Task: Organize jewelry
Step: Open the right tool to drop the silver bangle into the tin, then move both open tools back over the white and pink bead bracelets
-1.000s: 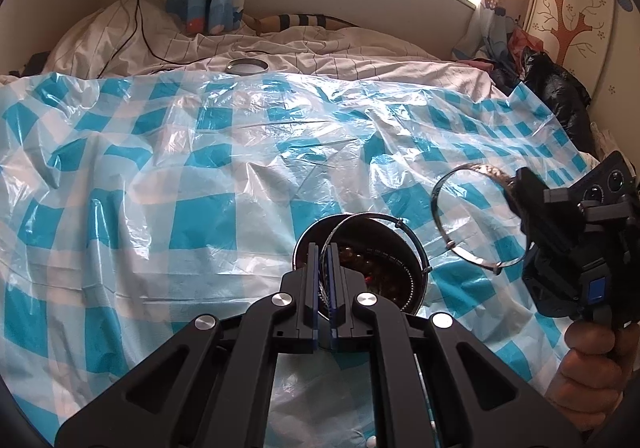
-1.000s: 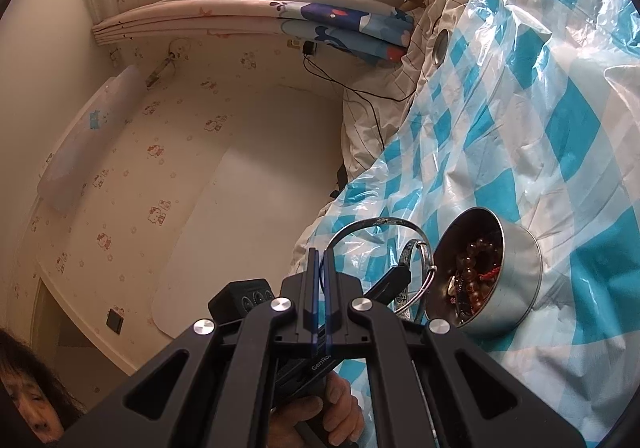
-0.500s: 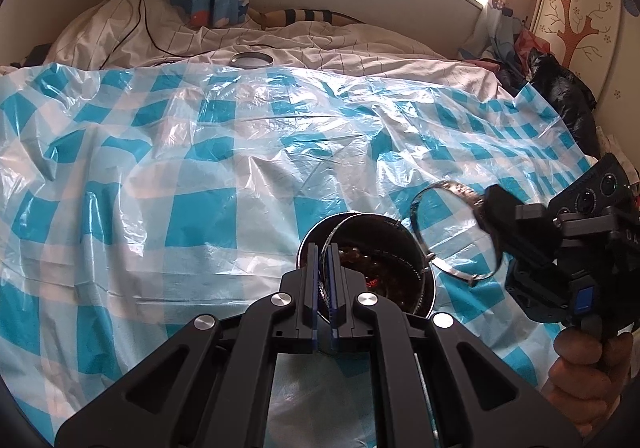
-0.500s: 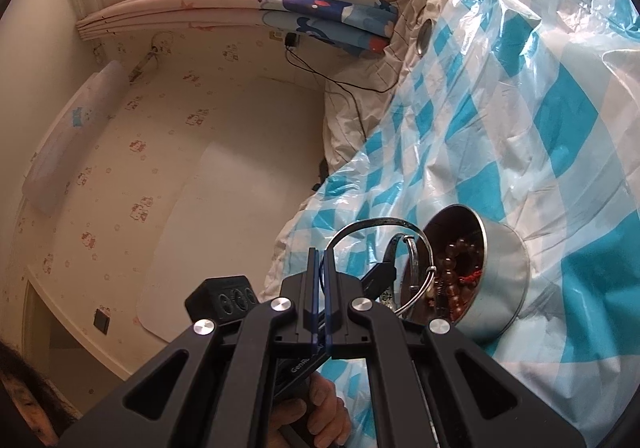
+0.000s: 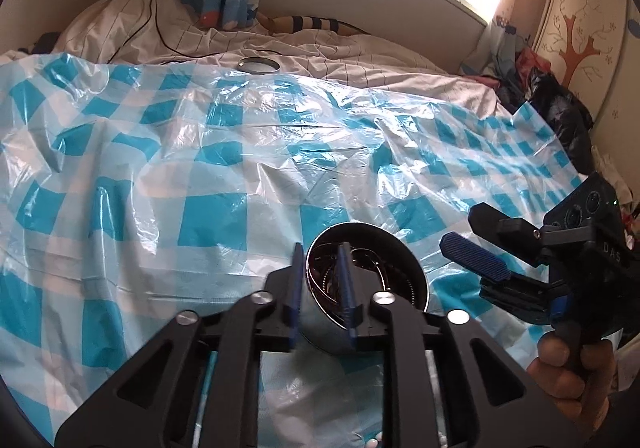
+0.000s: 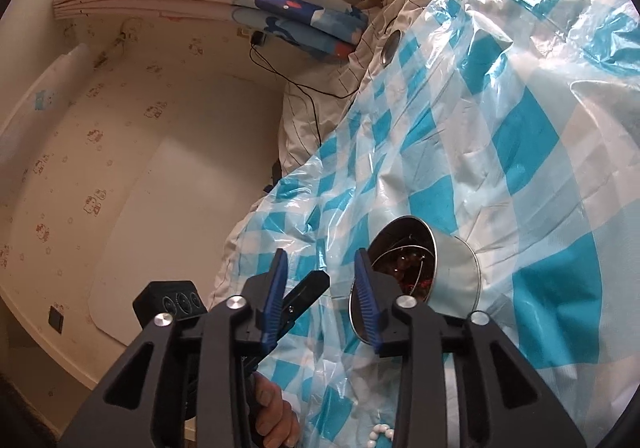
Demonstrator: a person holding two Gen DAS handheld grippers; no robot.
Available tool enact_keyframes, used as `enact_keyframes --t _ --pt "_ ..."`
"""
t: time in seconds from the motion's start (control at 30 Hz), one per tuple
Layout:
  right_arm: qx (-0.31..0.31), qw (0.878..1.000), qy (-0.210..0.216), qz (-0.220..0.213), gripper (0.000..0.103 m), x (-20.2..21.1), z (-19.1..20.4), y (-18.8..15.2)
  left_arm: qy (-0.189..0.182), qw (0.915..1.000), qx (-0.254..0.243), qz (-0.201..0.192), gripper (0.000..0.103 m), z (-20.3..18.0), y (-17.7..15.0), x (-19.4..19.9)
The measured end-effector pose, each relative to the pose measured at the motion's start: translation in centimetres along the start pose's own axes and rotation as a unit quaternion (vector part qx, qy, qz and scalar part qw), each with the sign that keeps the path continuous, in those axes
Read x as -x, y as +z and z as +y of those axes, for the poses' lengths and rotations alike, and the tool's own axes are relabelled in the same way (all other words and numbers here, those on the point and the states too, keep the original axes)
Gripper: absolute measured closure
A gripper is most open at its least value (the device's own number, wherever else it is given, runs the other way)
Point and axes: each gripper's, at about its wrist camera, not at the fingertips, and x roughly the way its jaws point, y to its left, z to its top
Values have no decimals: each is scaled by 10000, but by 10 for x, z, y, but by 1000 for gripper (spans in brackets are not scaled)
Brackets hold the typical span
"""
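Observation:
A round metal tin (image 5: 404, 272) stands on the blue-and-white checked plastic sheet (image 5: 200, 176). It holds silver bangles (image 5: 384, 280) and brown beads; it also shows in the right wrist view (image 6: 452, 280). My left gripper (image 5: 320, 280) is open with its jaws astride the tin's near left rim. My right gripper (image 6: 320, 296) is open and empty just beside the tin; in the left wrist view the right gripper (image 5: 468, 244) hangs to the tin's right. White beads (image 6: 380, 432) lie on the sheet near the bottom edge.
A metal lid (image 5: 259, 65) lies on the striped bedding at the far edge of the sheet. A black cable (image 5: 154, 8) runs down from the wall. Dark bags (image 5: 564, 116) are piled at the right by the wardrobe.
Both grippers have opened. The bangles they held, one in each, now lie in the tin. The right gripper moved in toward the tin before letting go.

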Motion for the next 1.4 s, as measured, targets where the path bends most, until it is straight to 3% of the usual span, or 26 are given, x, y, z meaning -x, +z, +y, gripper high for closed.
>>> enact_keyframes --t 0.13,0.37,0.43,0.73,1.03,1.2,1.4 --pt "-216 9997 -69 37 53 -1 -6 -2 -63 9999 94 2 69 1 -2 3" --pt "-320 9995 -56 -4 50 4 -8 -2 -89 9998 190 -31 56 3 -5 8" --pt "-340 9994 -107 18 43 3 -8 -3 -83 9998 191 -10 52 3 -6 8" --pt "-288 9987 -377 178 43 0 -6 -7 -93 9998 179 29 38 0 -8 8" --pt "158 9936 -1058 364 40 14 15 -23 -243 9995 184 111 34 0 -19 22" --pt "546 9824 -1679 607 37 25 25 -48 -348 9989 165 273 32 3 -32 33" --pt "771 9773 -1840 719 34 45 32 -87 -573 9967 -28 580 32 -8 -58 41"
